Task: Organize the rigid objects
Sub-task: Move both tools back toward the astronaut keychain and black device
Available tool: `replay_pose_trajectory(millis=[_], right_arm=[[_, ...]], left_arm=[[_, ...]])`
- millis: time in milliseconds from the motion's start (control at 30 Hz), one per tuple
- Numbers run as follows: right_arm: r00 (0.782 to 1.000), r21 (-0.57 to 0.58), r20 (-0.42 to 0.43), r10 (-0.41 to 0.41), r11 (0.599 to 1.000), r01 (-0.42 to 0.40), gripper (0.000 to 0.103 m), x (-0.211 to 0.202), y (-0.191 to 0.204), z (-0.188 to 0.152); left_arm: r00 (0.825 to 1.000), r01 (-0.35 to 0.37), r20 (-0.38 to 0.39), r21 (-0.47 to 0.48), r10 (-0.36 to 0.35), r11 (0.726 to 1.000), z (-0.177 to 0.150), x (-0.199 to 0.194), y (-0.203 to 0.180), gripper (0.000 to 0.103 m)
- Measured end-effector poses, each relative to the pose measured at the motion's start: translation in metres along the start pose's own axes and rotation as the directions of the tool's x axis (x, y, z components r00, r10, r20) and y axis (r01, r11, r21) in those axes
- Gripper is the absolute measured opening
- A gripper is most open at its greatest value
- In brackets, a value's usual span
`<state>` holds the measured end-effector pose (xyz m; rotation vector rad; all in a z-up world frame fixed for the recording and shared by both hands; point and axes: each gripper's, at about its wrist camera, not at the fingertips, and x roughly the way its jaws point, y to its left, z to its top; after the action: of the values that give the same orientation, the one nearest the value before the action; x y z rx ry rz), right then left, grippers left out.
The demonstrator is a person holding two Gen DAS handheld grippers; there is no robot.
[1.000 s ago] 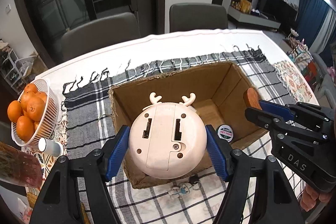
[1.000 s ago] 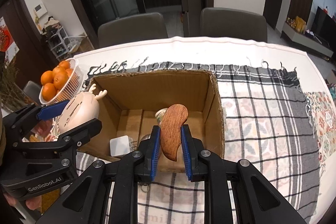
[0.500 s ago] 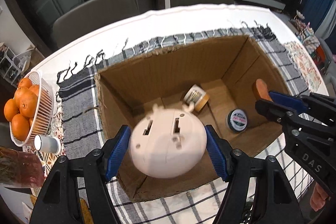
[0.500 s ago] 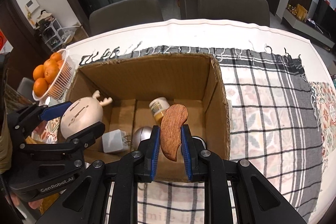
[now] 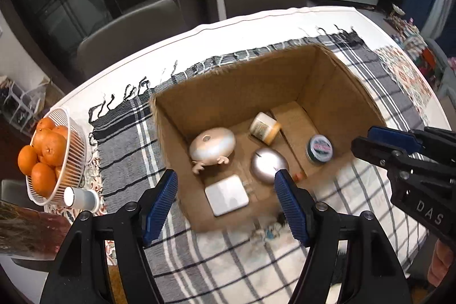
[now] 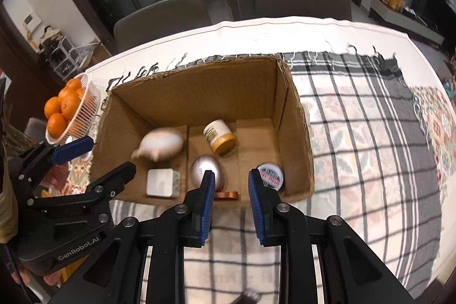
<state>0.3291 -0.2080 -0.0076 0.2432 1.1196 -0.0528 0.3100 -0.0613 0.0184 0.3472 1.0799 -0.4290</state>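
At the far left of the worktop [image 5: 256, 19], a white wire basket [image 5: 75, 161] holds about five oranges [image 5: 50, 148], untouched by the work. A white cylindrical container [image 5: 81, 197] lies just beside the basket.

The left gripper [image 5: 225, 200] stands open and empty. One second ago its pads clamped the round cream deer-shaped toy [image 5: 212, 147]; that toy now lies on the floor of the brown cardboard box [image 5: 228, 84], at the left side.

The box contents, counted left to right: one deer toy, one white square charger block [image 5: 226, 195], one silver egg-shaped object [image 5: 268, 165], one cream jar with a yellow lid [image 5: 263, 128], one reddish wooden piece [image 6: 226, 195], one small round tin with a printed lid [image 5: 319, 148]. Six items in total.

The right gripper [image 6: 229, 202] is opening, with nothing between its pads. The wooden piece it gripped half a second ago now lies against the near wall of the box.

Both releases appear complete. A small keyring-like object [image 5: 268, 231] lies on the checked cloth [image 5: 128, 138] in front of the box, probably the next item to collect.
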Motion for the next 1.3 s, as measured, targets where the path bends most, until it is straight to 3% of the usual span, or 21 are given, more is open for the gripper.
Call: replay_pose_trajectory(millis=[233,533,833,1300], right_arm=[[0.999,0.086,-0.011,0.035,0.996,-0.034,0.031,-0.024,0.010,-0.032],[1.000,0.142,0.008,-0.018,0.990,0.017,0.033,-0.052,0.024,-0.075],[0.997,0.200,-0.007,-0.074,0.977,0.074,0.033,-0.054,0.016,-0.108],[0.995,0.357,-0.094,-0.045,0.931,0.076,0.033,-0.020,-0.011,-0.150]], left_arm=[[1.000,0.031,-0.007,0.101,-0.031,0.994,-0.032,-0.030,-0.009,0.070],[0.995,0.096,-0.031,0.209,-0.092,0.973,-0.065,-0.042,-0.024,0.069],[0.992,0.110,-0.093,0.343,-0.083,0.933,-0.086,-0.022,-0.054,0.064],[0.980,0.159,-0.181,0.463,-0.082,0.872,-0.100,0.021,-0.084,0.064]])
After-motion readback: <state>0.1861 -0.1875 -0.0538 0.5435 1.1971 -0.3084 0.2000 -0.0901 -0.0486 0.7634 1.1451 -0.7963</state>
